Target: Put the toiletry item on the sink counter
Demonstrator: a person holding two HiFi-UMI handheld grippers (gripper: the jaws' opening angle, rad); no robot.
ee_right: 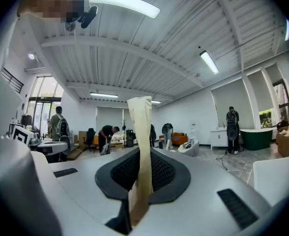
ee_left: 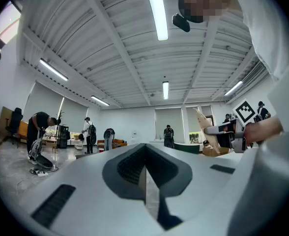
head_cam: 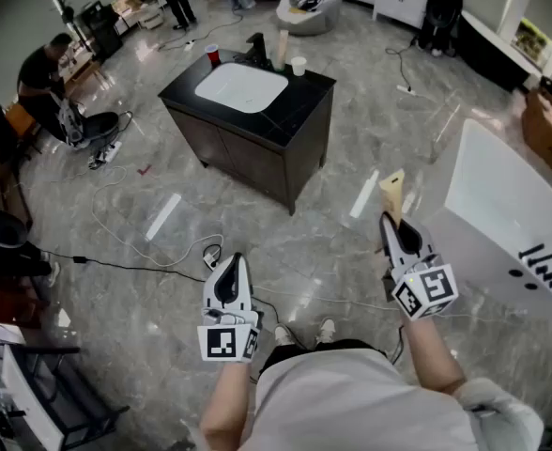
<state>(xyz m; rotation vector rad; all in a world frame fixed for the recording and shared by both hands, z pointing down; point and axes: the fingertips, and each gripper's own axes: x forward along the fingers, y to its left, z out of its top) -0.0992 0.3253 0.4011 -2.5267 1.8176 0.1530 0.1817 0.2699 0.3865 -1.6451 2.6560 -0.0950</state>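
My right gripper (head_cam: 390, 216) is shut on a flat cream toiletry tube (head_cam: 392, 194) that sticks up past its jaws; in the right gripper view the tube (ee_right: 141, 151) stands upright between the closed jaws. My left gripper (head_cam: 228, 263) is shut with nothing in it, held low at the left of my body. Ahead across the floor stands the dark sink counter (head_cam: 299, 111) with a white basin (head_cam: 241, 87), well beyond both grippers. In the left gripper view the jaws (ee_left: 145, 181) meet, and the right gripper with the tube (ee_left: 206, 127) shows at right.
On the counter stand a red cup (head_cam: 212, 54), a dark faucet (head_cam: 256, 49), a tall cream bottle (head_cam: 280, 51) and a white cup (head_cam: 299, 66). A white bathtub (head_cam: 515, 219) lies at right. Cables (head_cam: 126, 242) trail on the floor; a person (head_cam: 41, 78) crouches at left.
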